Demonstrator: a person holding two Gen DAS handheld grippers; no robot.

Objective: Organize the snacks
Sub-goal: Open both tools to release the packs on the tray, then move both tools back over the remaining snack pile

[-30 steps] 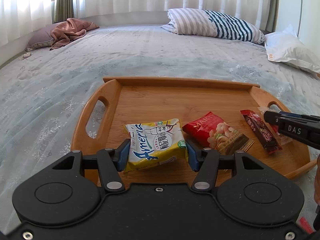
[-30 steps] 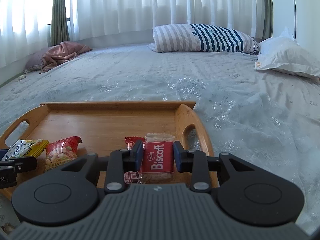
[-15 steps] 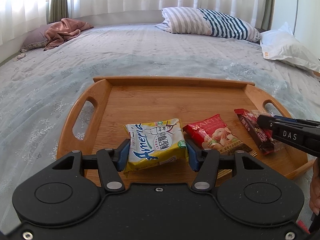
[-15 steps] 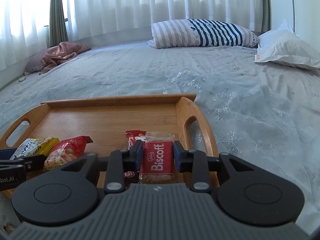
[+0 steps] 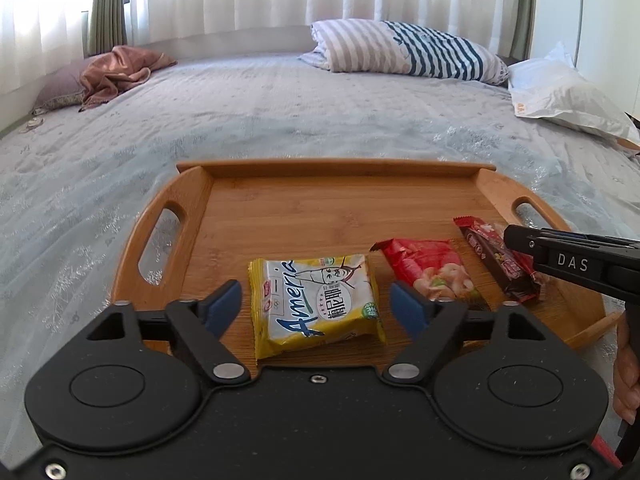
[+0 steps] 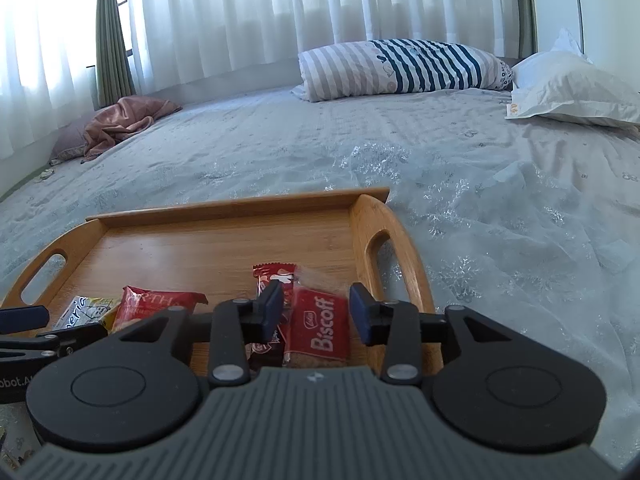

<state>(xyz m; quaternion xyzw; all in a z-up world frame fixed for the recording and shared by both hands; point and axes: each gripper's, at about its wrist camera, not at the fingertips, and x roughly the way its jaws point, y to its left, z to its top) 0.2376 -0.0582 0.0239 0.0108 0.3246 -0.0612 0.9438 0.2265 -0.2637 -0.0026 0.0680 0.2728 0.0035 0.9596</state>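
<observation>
we noted the left gripper [image 5: 316, 307] spread around a yellow snack pack [image 5: 316, 304] lying flat, lower centre, on the wooden tray [image 5: 332, 170]; right gripper [image 6: 316, 312] spread beside a red biscoff packet [image 6: 318, 328].

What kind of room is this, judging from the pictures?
Most likely a bedroom: a wide bed with a striped pillow under a curtained window; the snack tray sits on its bedspread.
</observation>
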